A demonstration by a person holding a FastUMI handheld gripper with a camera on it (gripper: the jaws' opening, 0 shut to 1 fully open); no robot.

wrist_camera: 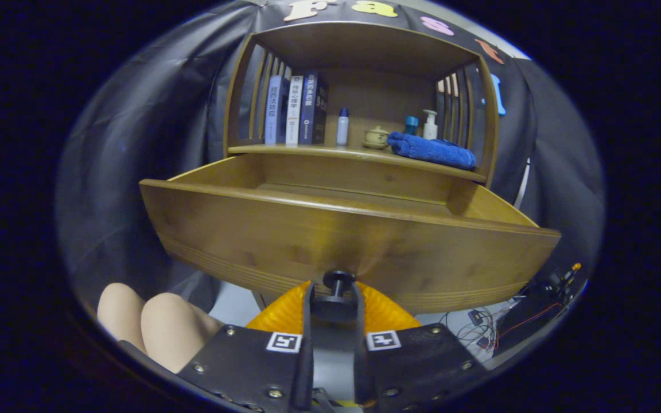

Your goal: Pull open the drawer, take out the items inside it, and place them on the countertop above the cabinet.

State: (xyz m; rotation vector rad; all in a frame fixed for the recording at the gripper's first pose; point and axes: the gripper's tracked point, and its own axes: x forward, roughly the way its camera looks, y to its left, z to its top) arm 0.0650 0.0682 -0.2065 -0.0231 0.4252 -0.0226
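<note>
The tool point(333, 298) is closed narrowly on the drawer's dark knob point(339, 283), one finger on each side of its stem just behind the round head, so both fingers press on it; that grip behind the head is what lets a straight pull carry the whole drawer without the fingers slipping off. The knob sits at the middle of the drawer front point(330, 241), which keeps the pull even across the drawer's width. The drawer point(479, 206) itself stands well out of the cabinet, its side walls and back board exposed, so the opening step looks done or close to it. What lies inside cannot be told from here: the tall front hides the drawer's floor, and only the upper inside of the far wall shows. Above the drawer runs the surface point(319, 150) where the items are meant to go, already carrying a row of upright books point(296, 109) at the left, a small white bottle point(342, 127), a little lidded pot point(376, 137), a rolled blue towel point(431, 150) and a pump bottle point(430, 125) behind it. Bare wood remains between the books and the towel, near the front edge, and that seems the likeliest spot for whatever comes out. Below the drawer, to the left of the tool, a person's knees point(158, 327) show, and loose wires point(497, 327) lie to the right.
</note>
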